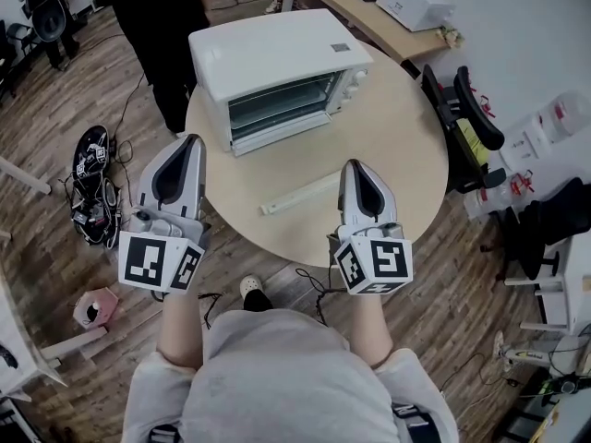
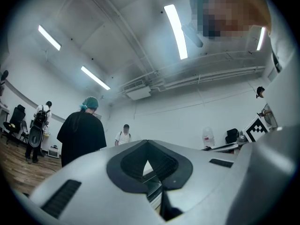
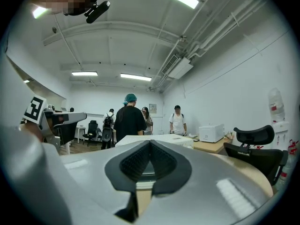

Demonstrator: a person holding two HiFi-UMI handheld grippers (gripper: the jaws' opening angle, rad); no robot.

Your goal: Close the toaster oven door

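A white toaster oven [image 1: 277, 74] stands at the far side of a round wooden table [image 1: 397, 146]. Its glass door faces me and looks upright against the front. My left gripper [image 1: 191, 140] hangs over the table's left front edge, jaws together with nothing between them. Over the table's front right my right gripper [image 1: 355, 165] is also shut and empty. Both point toward the oven and stay well short of it. In the right gripper view the oven's white top [image 3: 180, 140] shows beyond the shut tips [image 3: 150, 141]. The left gripper [image 2: 147, 142] view shows only a sliver of oven between its pads.
A long pale strip [image 1: 300, 194] lies on the table between the grippers. A person in black [image 1: 162, 26] stands behind the table's left side. A black office chair [image 1: 466, 118] is at the right. Cables and gear [image 1: 92, 187] lie on the wooden floor at left.
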